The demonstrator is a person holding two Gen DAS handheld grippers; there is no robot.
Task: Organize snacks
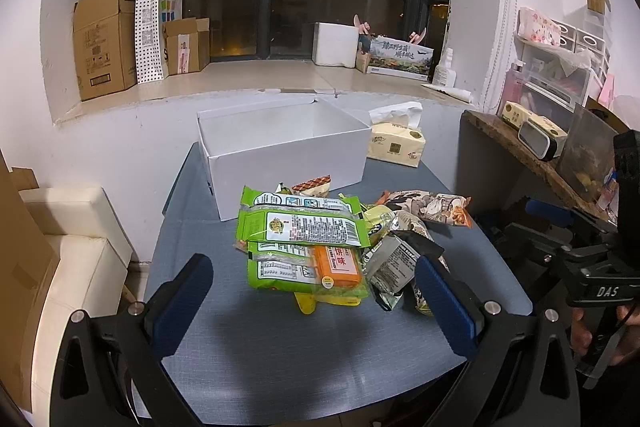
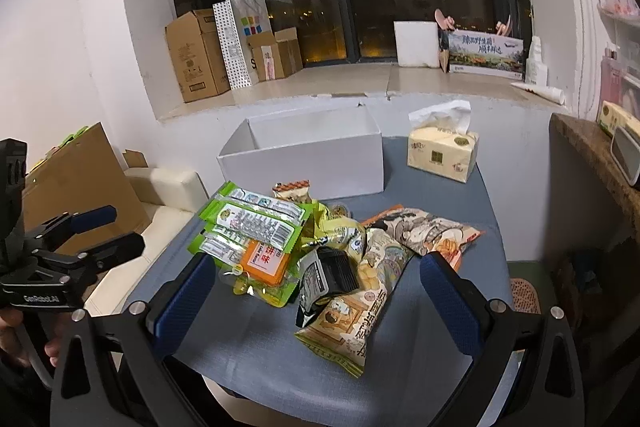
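Snack pile: a loose heap of crinkly plastic snack packets (image 1: 340, 243) lies on the grey-blue table (image 1: 280, 347), just in front of the open white cardboard box (image 1: 286, 155), which I take as the landmark.
Top packets: flat green foil-plastic wafer packs (image 1: 300, 227) are stacked on the heap's left, one with an orange label (image 1: 338, 267).
Right side of heap: a long illustrated cream crisp bag (image 2: 352, 315) and an orange-edged picture bag (image 2: 428, 231) sprawl away from the box.
Handling, my guess: light, soft, slippery film; puffed bags may crush, so I would pinch a sealed end seam or a flat pack's edge.
Left gripper (image 1: 316, 303): jaws spread wide, empty, nearer me than the heap.
Right gripper (image 2: 316, 295): jaws spread wide, holding nothing, the near packets lying between its fingers.
Box: looks empty, as far as I see.
Beside box: a yellow tissue pack (image 2: 442, 155) to its right.
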